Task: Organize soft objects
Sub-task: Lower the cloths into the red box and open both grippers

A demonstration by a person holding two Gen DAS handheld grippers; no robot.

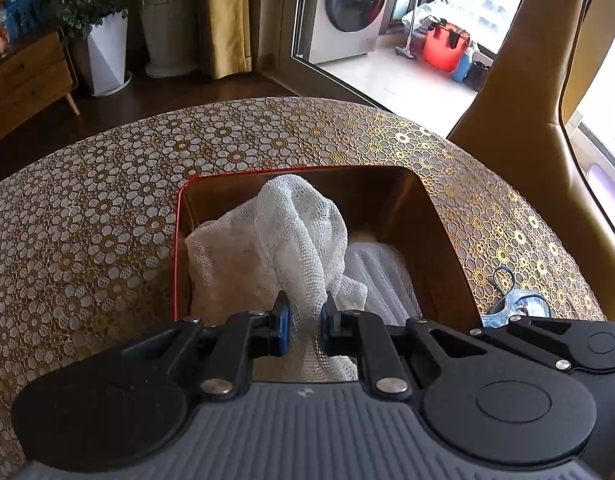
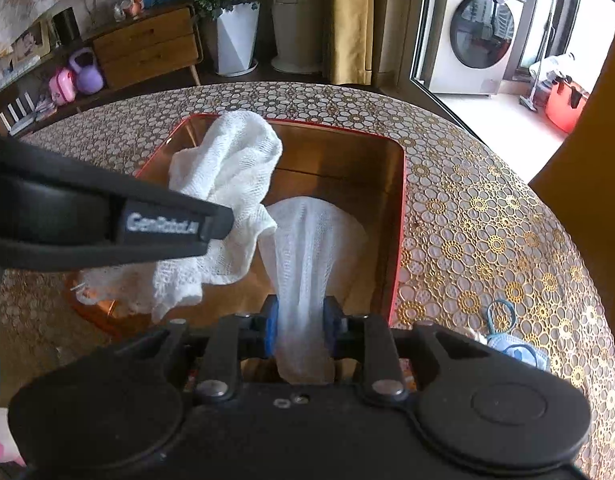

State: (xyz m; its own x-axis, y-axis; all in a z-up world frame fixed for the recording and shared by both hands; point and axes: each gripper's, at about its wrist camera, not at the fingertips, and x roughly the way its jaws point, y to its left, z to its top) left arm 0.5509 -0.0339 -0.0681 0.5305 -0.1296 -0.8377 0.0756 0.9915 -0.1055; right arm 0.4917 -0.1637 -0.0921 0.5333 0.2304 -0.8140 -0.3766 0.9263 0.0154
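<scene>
A: Left gripper [image 1: 303,330] clamped on the coarse white cloth [image 1: 291,232], right gripper [image 2: 301,334] clamped on the fine mesh cloth [image 2: 307,240]. Both hang inside the red box [image 2: 399,216].

B: Risk?

A: Coarse cloth drapes toward the box's far-left corner; releasing there could leave it hanging out.

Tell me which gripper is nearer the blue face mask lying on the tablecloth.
Right. The right gripper holds white mesh cloth over the red box, with the face mask just beside it. The left gripper works on the box's far side from the mask.
</scene>
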